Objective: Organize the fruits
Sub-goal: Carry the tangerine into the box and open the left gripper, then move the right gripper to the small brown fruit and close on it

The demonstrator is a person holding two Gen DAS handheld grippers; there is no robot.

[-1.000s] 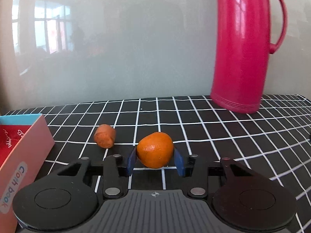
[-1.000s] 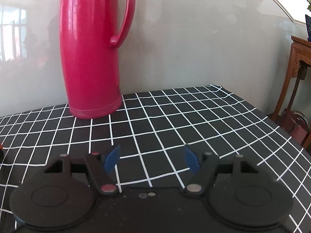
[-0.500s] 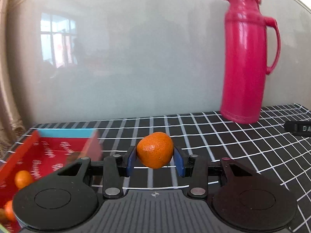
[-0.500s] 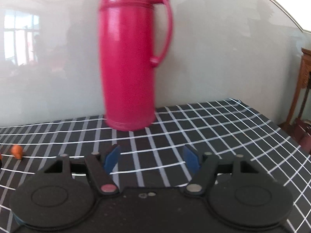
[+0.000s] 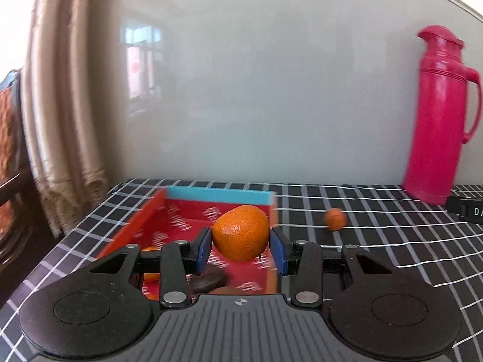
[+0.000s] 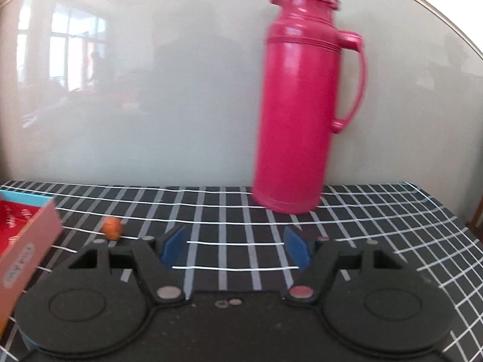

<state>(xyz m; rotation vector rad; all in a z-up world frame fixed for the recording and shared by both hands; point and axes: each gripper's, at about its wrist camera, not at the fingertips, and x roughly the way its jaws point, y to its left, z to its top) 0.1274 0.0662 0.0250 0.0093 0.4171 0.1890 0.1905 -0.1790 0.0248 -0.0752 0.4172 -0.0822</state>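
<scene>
Standing upright at the back edge of the checkered surface (image 6: 377, 211), against the wall: a pink thermos (image 6: 302, 105). Sitting open near the left edge, holding small oranges and a dark lump: a red box (image 5: 181, 220) with a blue rim. Gripping an orange (image 5: 241, 232) above that box, blue pads pressing both sides: the left tool (image 5: 241, 249). Hanging open and empty: the right tool (image 6: 235, 246). Lying alone between box and thermos: a small orange piece (image 5: 335, 218).

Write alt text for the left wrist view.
The left gripper clamps a mandarin above an open red box holding more fruit. A small orange fruit lies on the checked tablecloth; a pink thermos stands far right.
</scene>
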